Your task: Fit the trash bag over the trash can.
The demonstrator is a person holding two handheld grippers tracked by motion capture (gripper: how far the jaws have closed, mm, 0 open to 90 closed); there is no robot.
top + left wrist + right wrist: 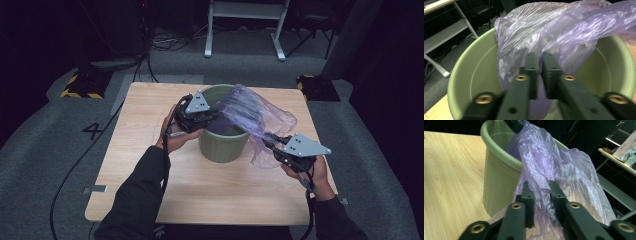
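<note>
Left gripper [539, 62]: pinches purple bag [250, 117] over bin [223, 145] mouth, to line it.
Right gripper [541, 187]: clamps bag's edge at bin's 4 o'clock, stretching it open.

The high view looks forward and down on the table [150, 200] from above the person's side. Each gripper view rides on its gripper, looking along the jaws at close range: left gripper view into the bin [474, 75], right gripper view beside it. All views share bin and bag [564, 170].
</note>
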